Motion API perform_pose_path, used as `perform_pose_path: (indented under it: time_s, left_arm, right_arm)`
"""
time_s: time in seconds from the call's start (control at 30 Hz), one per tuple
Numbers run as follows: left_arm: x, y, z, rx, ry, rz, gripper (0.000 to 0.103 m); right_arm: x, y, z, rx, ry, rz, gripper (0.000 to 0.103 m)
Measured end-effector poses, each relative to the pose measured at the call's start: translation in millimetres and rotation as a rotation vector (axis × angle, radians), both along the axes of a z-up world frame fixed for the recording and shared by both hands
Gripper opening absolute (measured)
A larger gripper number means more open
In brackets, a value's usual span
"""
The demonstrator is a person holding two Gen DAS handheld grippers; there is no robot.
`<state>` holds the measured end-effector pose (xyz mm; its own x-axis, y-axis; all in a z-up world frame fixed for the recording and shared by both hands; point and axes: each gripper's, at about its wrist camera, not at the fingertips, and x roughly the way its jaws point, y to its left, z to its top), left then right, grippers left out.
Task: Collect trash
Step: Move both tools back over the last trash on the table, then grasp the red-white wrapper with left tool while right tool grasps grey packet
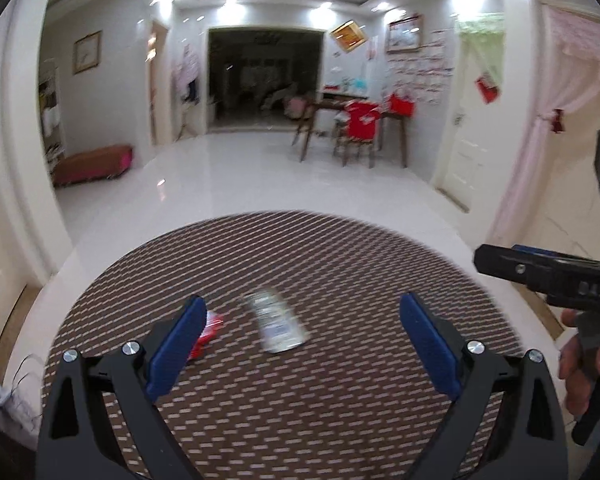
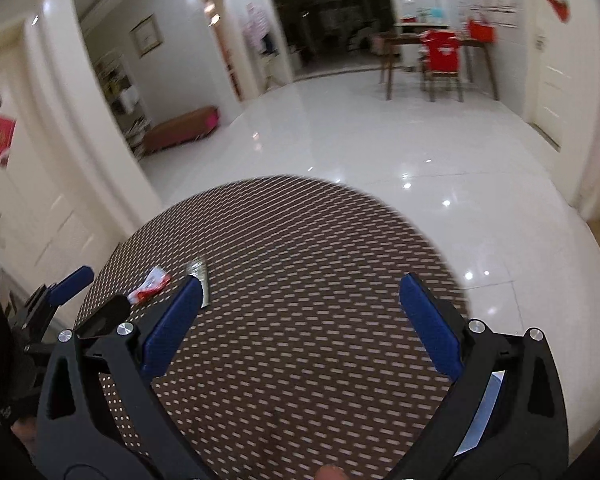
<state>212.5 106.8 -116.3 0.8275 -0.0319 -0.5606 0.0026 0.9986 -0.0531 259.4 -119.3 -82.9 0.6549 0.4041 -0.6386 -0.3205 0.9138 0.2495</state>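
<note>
A round table with a brown patterned cloth (image 1: 300, 380) holds two pieces of trash. A silver-white wrapper (image 1: 278, 324) lies near the middle, just ahead of my left gripper (image 1: 302, 312), which is open and empty above the table. A red and white wrapper (image 1: 209, 330) lies beside its left finger, partly hidden. My right gripper (image 2: 300, 292) is open and empty over the table (image 2: 300, 320); the red and white wrapper (image 2: 150, 285) and the silver wrapper (image 2: 200, 280) lie at its left. The right gripper also shows in the left wrist view (image 1: 548, 276).
A glossy white tiled floor (image 1: 260, 168) surrounds the table. A wooden table with a red-covered chair (image 1: 360, 124) stands far back right. A low brown bench (image 1: 94, 164) sits by the left wall. A white object (image 2: 480, 416) shows under my right finger.
</note>
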Motion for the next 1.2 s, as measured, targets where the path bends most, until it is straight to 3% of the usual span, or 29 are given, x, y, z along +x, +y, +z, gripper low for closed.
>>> perform_pose_path:
  time_s: [0.17, 0.5, 0.63, 0.7, 0.8, 0.83, 0.9, 1.03, 1.1, 1.2]
  left_arm:
    - [19, 45, -23, 0.049, 0.092, 0.073, 0.095]
    - [60, 96, -64, 0.047, 0.255, 0.107, 0.093]
    - [69, 105, -74, 0.012, 0.301, 0.061, 0.063]
    - [72, 105, -76, 0.038, 0.305, 0.053, 0.056]
    - [67, 103, -76, 0.03, 0.294, 0.031, 0.036]
    - [66, 106, -76, 0.015, 0.292, 0.028, 0.036]
    - [64, 110, -76, -0.011, 0.288, 0.026, 0.035]
    - [61, 113, -77, -0.028, 0.286, 0.026, 0.035]
    - [55, 122, -79, -0.027, 0.283, 0.031, 0.035]
    - [39, 124, -76, -0.024, 0.276, 0.04, 0.034]
  right_arm:
    - [24, 59, -23, -0.057, 0.053, 0.103, 0.097]
    - [44, 126, -66, -0.137, 0.112, 0.171, 0.097]
    - [54, 141, -78, -0.162, 0.129, 0.176, 0.097]
    - [61, 149, -84, -0.172, 0.139, 0.18, 0.097]
    - [66, 161, -90, -0.182, 0.142, 0.2, 0.096]
    - [67, 170, -90, -0.187, 0.14, 0.208, 0.094]
    - [70, 181, -95, -0.204, 0.141, 0.227, 0.08]
    - [66, 196, -103, -0.265, 0.107, 0.232, 0.068]
    - [60, 205, -103, -0.301, 0.074, 0.253, 0.038]
    - [53, 209, -104, -0.305, 0.074, 0.269, 0.021]
